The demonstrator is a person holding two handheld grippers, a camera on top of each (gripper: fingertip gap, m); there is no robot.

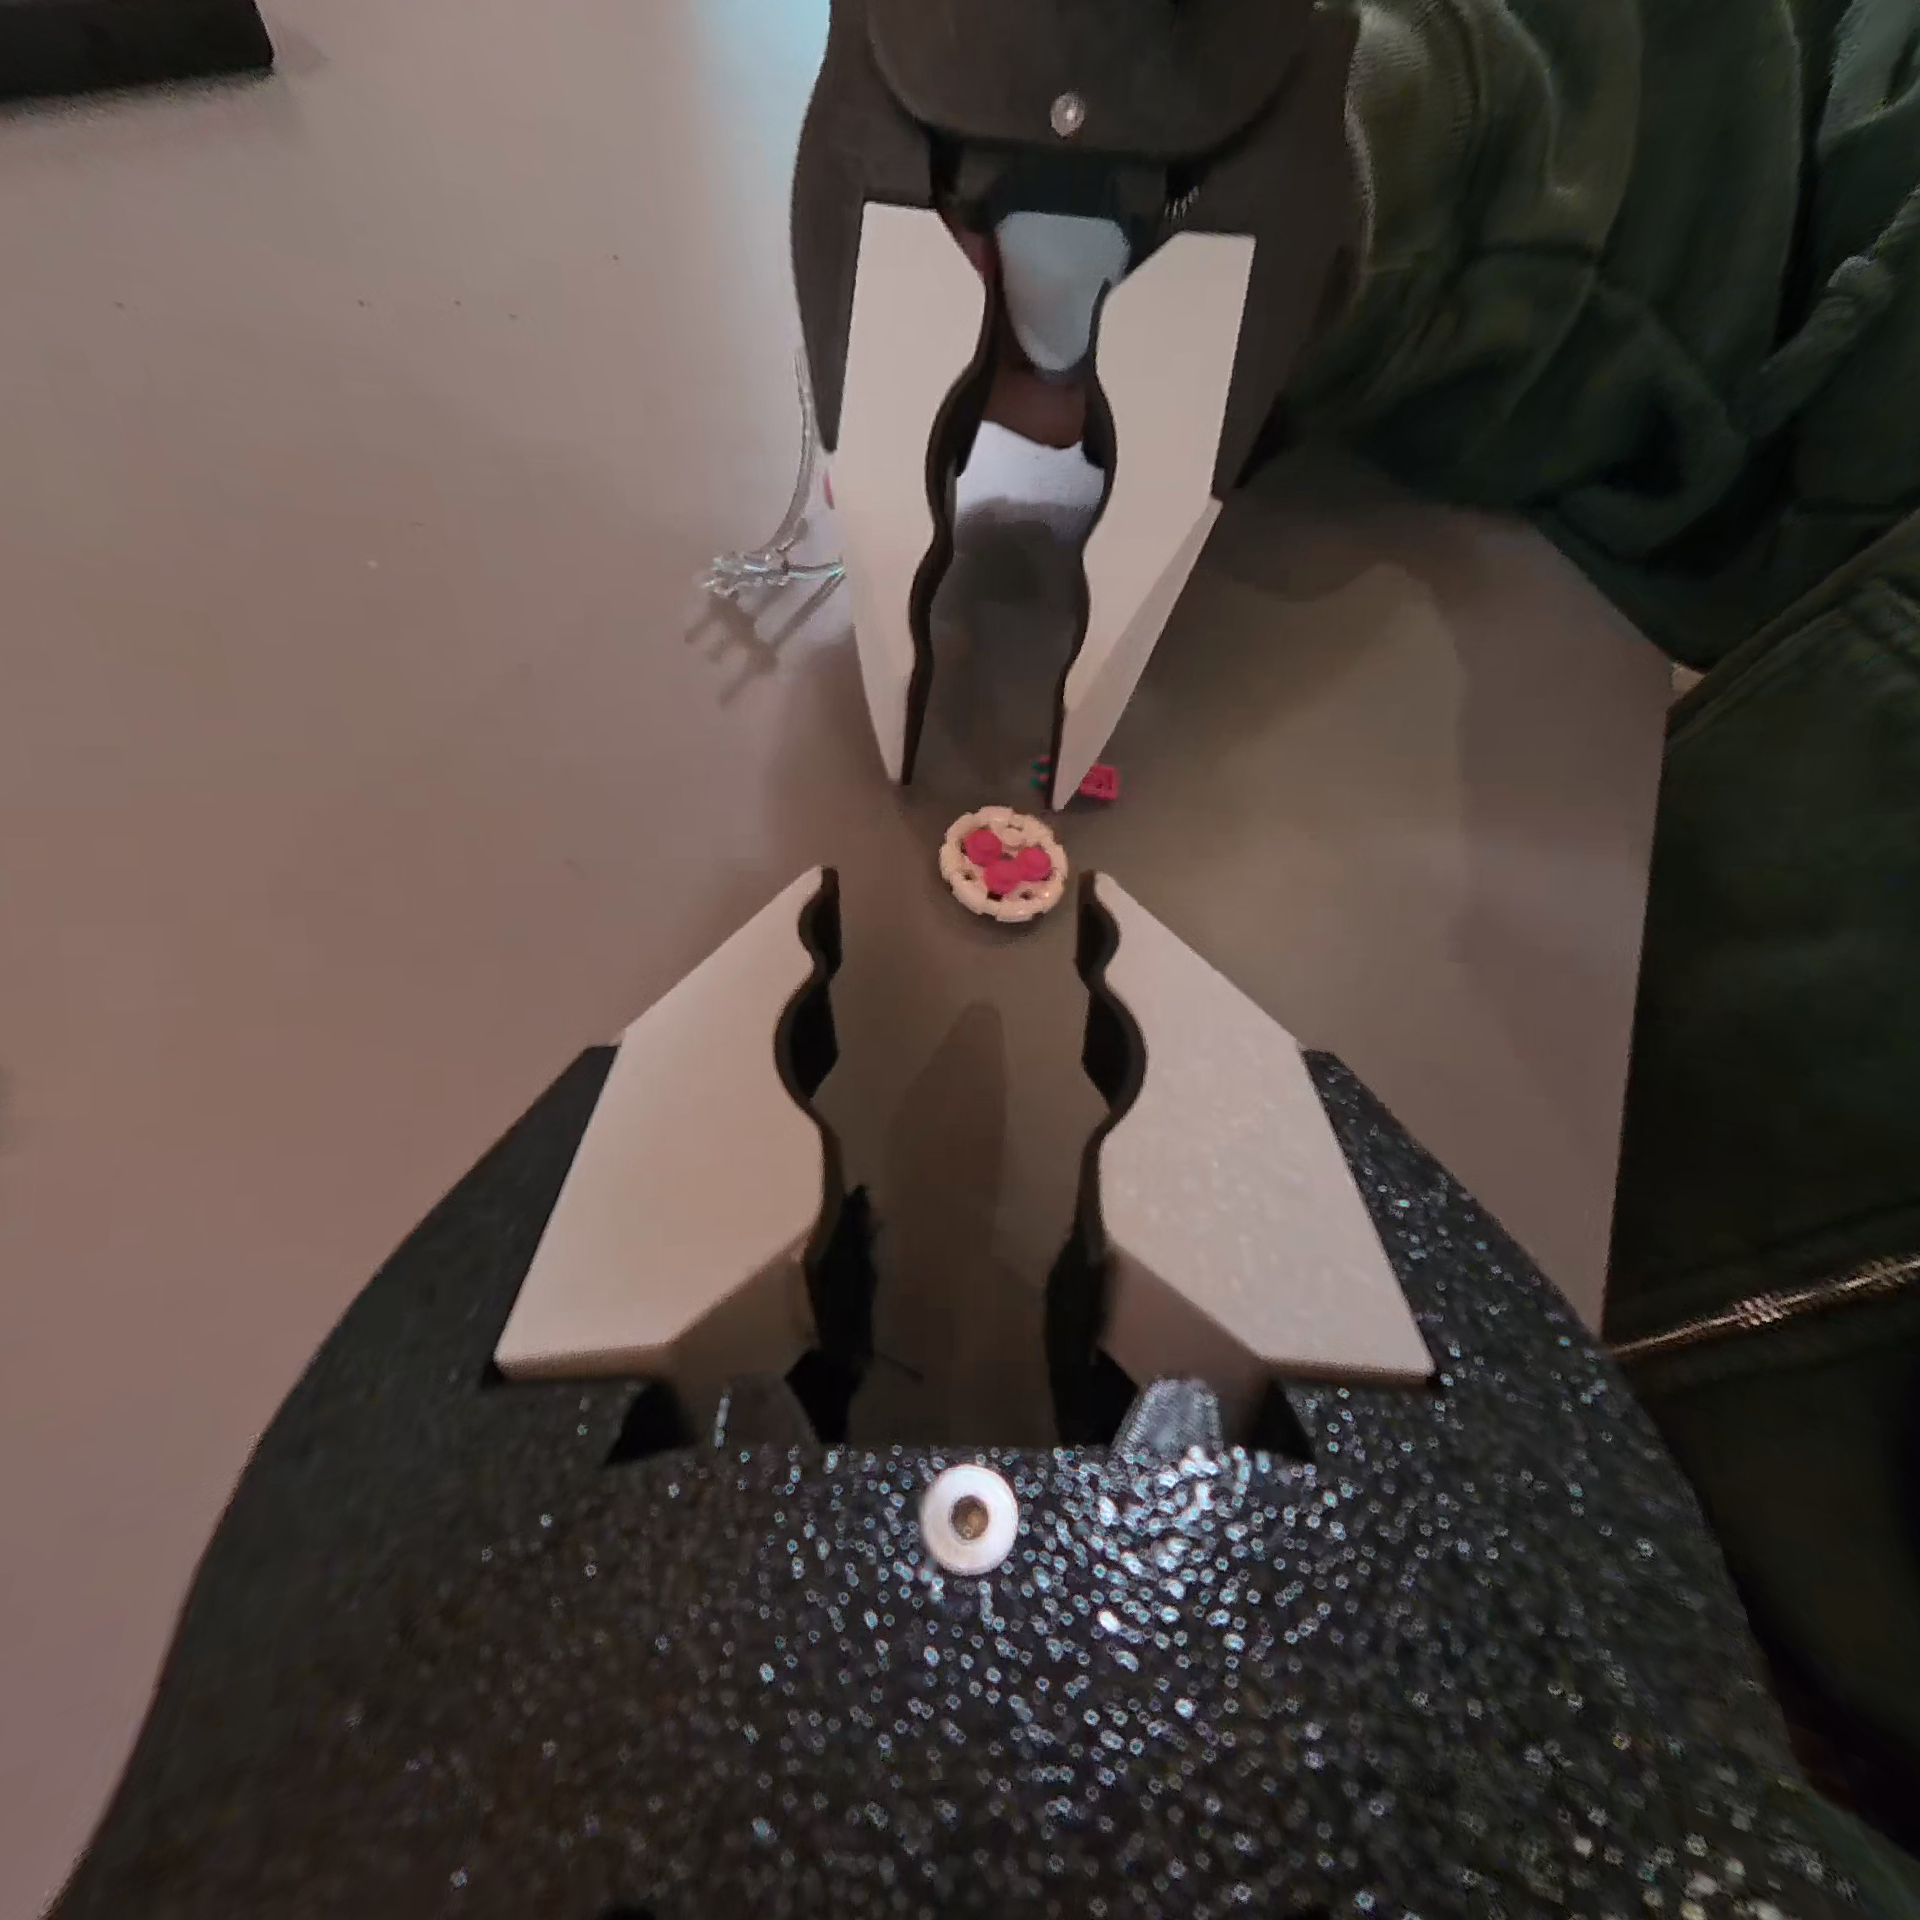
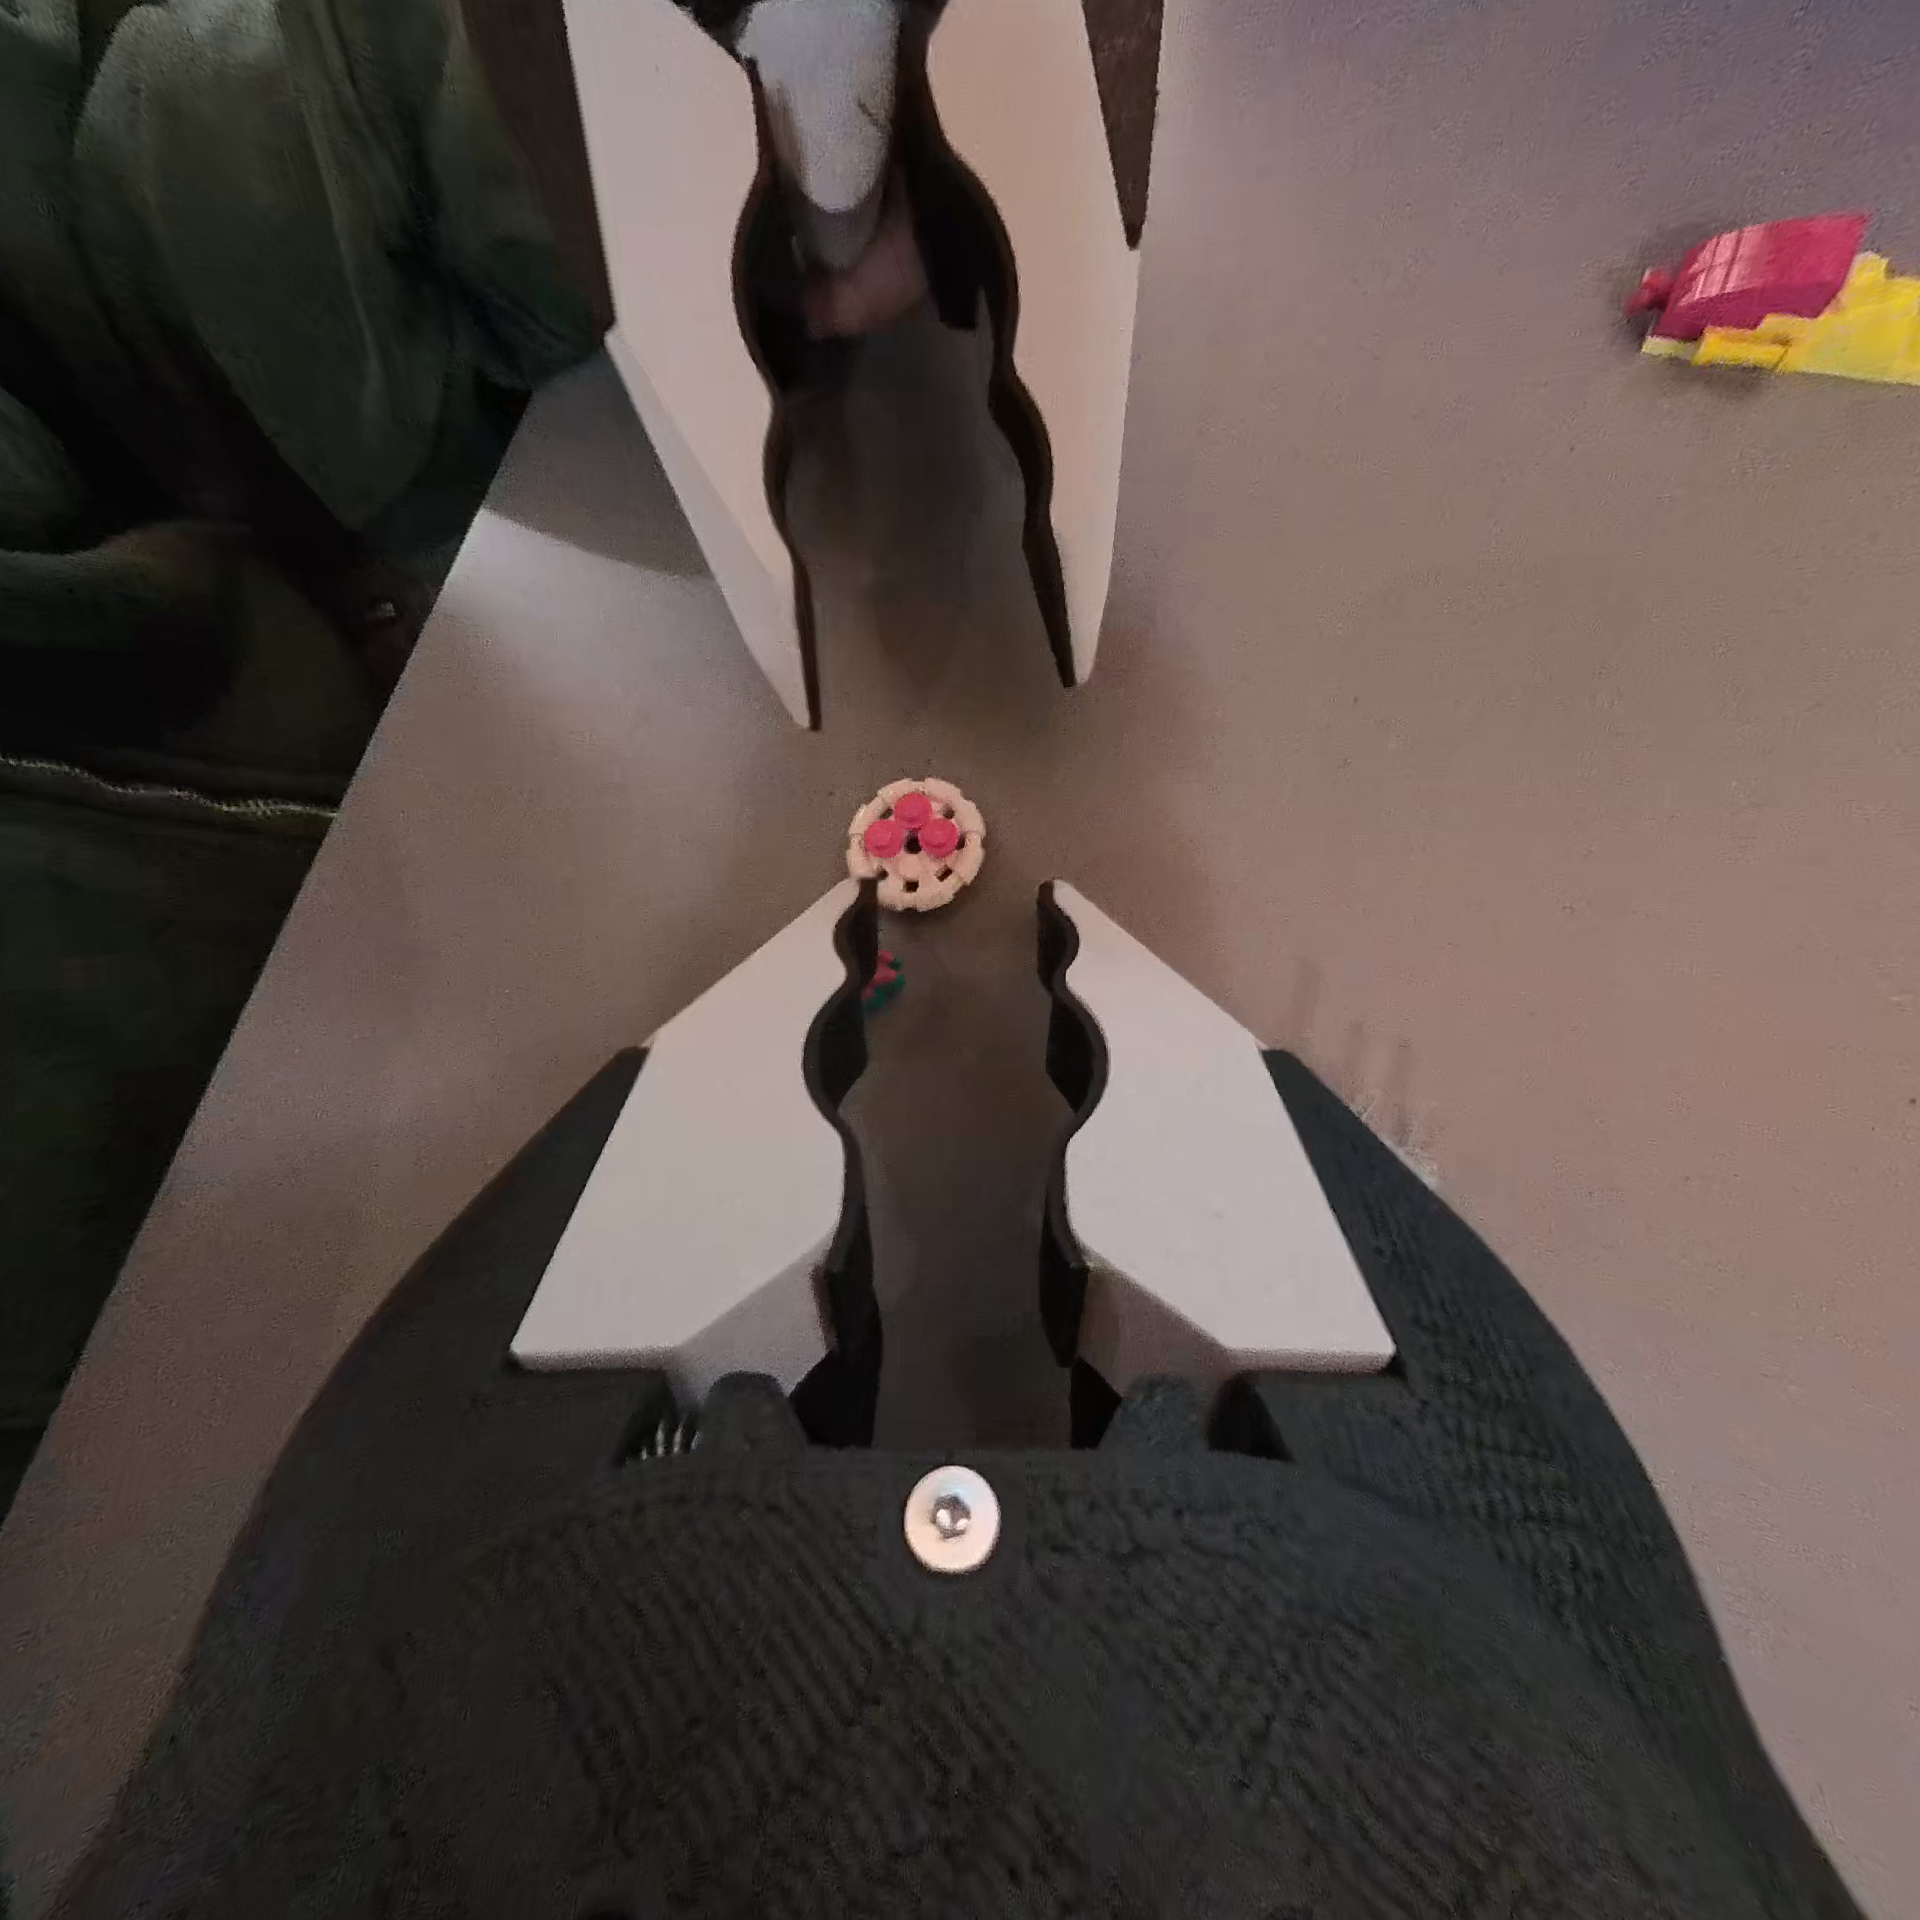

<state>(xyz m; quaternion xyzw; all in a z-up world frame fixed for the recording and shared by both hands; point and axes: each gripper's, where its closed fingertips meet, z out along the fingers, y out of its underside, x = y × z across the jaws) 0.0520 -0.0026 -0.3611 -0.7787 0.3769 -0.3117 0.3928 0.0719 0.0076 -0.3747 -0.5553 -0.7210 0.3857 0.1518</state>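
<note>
A small round cream brick piece with three red studs on top [image 1: 1003,865] lies on the grey table, also in the right wrist view [image 2: 914,857]. My left gripper [image 1: 958,883] is open and empty, its tips just short of the piece. My right gripper [image 2: 953,888] is open and empty and faces it from the other side. Each shows in the other's view: right gripper [image 1: 982,792], left gripper [image 2: 940,701]. The piece lies between the two pairs of tips, touching neither that I can tell. A tiny red and green piece [image 2: 883,977] lies by the right gripper's left finger, also seen in the left wrist view [image 1: 1091,781].
A red and yellow brick build [image 2: 1787,301] lies on the table to the right gripper's upper right. A clear plastic item [image 1: 769,561] lies beside the right gripper. A person's dark green sleeve and clothing [image 1: 1610,364] is along the table edge [image 2: 416,675]. The tips of both grippers are at nearly the same place.
</note>
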